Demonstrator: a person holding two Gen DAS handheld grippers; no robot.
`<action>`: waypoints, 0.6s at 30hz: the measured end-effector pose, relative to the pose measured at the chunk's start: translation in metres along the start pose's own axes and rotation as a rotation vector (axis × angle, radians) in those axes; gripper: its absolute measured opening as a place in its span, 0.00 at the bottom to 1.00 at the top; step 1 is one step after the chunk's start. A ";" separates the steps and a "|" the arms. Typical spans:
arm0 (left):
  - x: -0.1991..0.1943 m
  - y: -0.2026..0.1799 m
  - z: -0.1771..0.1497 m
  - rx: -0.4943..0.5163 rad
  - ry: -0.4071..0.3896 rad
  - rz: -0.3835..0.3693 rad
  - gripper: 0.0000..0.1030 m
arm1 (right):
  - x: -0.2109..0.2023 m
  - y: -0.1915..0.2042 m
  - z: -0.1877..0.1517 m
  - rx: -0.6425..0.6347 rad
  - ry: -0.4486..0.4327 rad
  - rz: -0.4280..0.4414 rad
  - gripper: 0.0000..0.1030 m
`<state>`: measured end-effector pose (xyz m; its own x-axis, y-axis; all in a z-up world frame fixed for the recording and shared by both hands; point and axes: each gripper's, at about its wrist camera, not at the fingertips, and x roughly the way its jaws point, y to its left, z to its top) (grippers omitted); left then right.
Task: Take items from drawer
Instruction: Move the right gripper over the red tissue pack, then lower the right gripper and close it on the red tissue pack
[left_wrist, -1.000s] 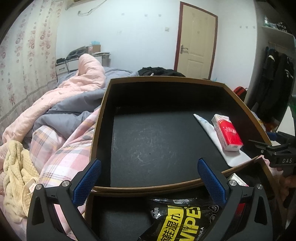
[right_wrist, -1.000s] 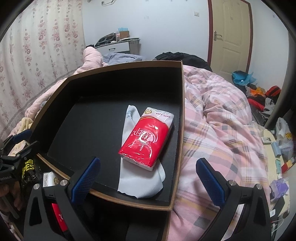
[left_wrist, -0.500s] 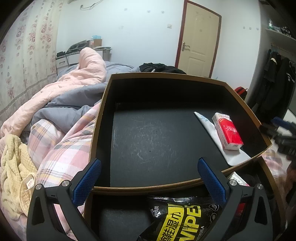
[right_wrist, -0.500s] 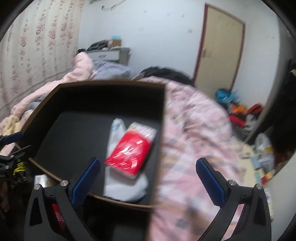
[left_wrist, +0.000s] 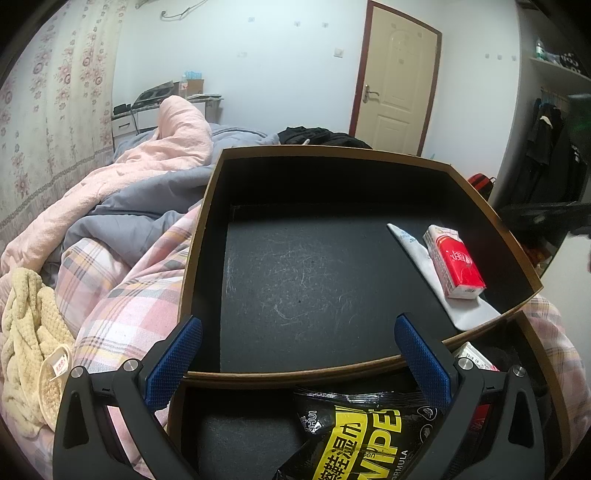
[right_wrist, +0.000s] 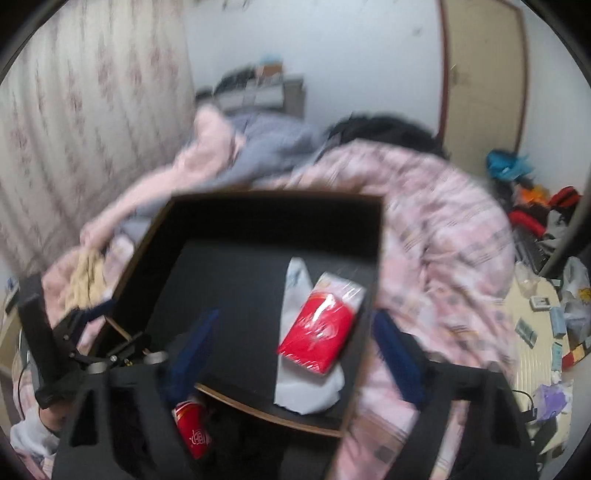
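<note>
Drawer (left_wrist: 207, 236), resting on bed, w/ second compartment below; we're holding left gripper (left_wrist: 295, 354) spread, empty, over its near edge; right gripper (right_wrist: 295, 354) closing, nothing between pads, blurred; red tissue pack (right_wrist: 321, 332) lying on white cloth (right_wrist: 306, 391) by right wall, near front corner; wipes pack (left_wrist: 362, 435) waiting in lower compartment.

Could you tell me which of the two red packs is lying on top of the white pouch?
The red tissue pack in the upper black tray lies on the white pouch; the other red pack sits below the tray, in the drawer.
</note>
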<state>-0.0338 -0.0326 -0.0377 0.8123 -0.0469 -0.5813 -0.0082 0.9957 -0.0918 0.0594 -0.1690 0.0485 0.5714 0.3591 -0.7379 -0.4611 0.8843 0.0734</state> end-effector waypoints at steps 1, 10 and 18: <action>0.000 0.000 0.000 0.000 0.000 0.000 1.00 | 0.014 0.004 0.004 -0.016 0.046 -0.008 0.64; -0.001 -0.001 0.000 0.002 -0.001 0.001 1.00 | 0.063 0.007 0.001 -0.022 0.278 -0.102 0.64; -0.003 -0.002 0.002 0.006 -0.005 0.003 1.00 | 0.075 0.013 0.001 -0.060 0.335 -0.234 0.64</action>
<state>-0.0349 -0.0347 -0.0347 0.8153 -0.0439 -0.5773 -0.0069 0.9963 -0.0855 0.0966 -0.1308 -0.0051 0.4175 0.0250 -0.9083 -0.3893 0.9081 -0.1539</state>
